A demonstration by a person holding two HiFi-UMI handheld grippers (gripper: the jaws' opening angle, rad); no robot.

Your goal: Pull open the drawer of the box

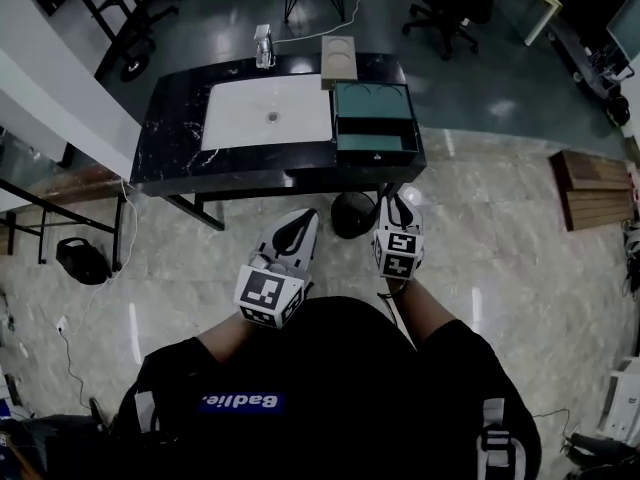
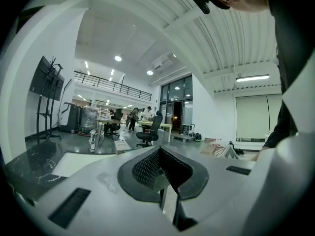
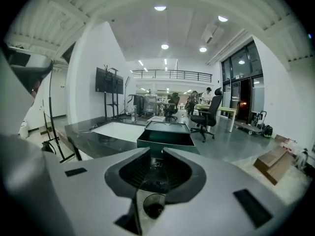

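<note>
A teal box stands on the right end of a black table. Its drawer is slid out toward me, the dark inside showing. In the right gripper view the box lies straight ahead, well beyond the jaws. Both grippers hang close to my body, short of the table's front edge and touching nothing. My left gripper has its jaws pressed together and empty. My right gripper shows a narrow gap between its tips, with nothing in it.
A white mat covers the table's middle. A beige block and a small clear bottle sit at its far edge. A round black object is on the floor under the table front. Wooden pallets lie at right.
</note>
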